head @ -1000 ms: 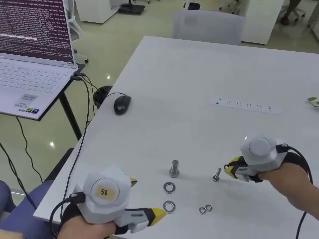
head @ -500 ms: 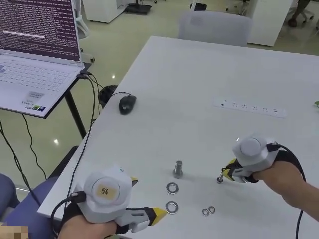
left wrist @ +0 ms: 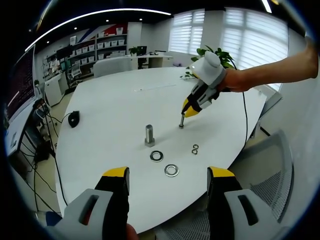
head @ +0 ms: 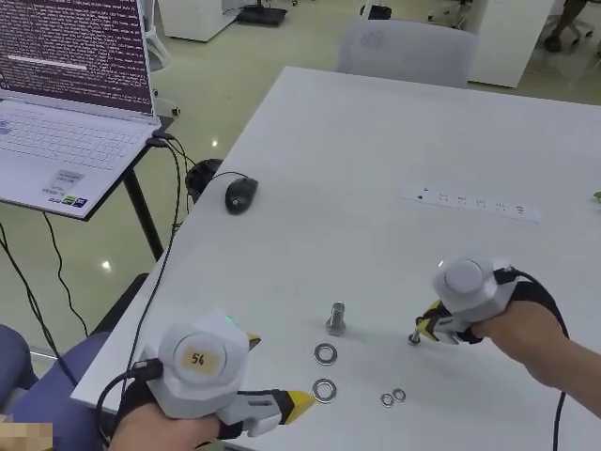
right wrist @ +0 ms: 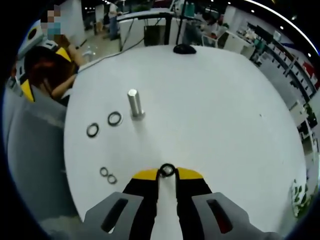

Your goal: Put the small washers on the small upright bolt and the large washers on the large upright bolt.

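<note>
Steel small bolt (head: 413, 338) stands upright; right gripper (right wrist: 167, 176) pinches a small washer (right wrist: 167, 166), left gripper (left wrist: 168, 173) apart.

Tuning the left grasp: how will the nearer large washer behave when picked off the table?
The nearer large washer lies flat on the smooth white table, so it'll probably skate rather than lift if pushed from one side. It looks like thin, rigid metal: likely no flex, little edge to pinch. Being round, it could roll on edge.
</note>
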Tool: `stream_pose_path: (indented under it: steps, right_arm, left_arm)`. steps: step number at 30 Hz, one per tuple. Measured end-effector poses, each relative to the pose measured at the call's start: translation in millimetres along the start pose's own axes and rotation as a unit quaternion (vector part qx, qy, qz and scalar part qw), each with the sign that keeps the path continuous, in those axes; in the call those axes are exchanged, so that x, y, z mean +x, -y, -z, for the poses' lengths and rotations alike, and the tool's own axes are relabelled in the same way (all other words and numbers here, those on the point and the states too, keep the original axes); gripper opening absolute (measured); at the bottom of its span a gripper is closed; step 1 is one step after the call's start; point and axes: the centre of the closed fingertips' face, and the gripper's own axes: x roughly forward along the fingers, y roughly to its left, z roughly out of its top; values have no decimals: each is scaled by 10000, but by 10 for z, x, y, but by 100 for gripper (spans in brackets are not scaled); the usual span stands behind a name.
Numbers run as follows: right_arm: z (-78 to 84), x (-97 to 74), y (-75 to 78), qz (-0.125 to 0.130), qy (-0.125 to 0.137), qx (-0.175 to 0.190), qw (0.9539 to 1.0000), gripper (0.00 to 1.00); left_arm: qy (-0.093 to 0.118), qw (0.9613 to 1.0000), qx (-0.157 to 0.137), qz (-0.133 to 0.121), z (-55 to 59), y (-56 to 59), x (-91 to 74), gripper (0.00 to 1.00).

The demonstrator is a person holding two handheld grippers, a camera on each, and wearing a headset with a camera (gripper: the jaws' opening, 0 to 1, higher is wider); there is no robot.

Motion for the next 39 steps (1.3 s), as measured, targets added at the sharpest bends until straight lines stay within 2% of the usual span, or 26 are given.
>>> stream_pose_path:
  steps: [12,20,32,39]
  right_arm:
    - [33,-7,-12,-7,-137,-89,9999,13]
    - [19,-34,-16,-17,-94,-67,9999,14]
    - [39,30,-52,-101,-213,-123,9996,14]
    - [104,136,-64,-185,-301,-107,9993,14]
  left_arm:
    - [0,10000,-11,12,3,5,5,62]
    - [-22,10000,17,53,13,27,18,62]
    - [-29,10000,-5,55,20,25,11,62]
    - [-37,10000,-20,50,34,22,10,62]
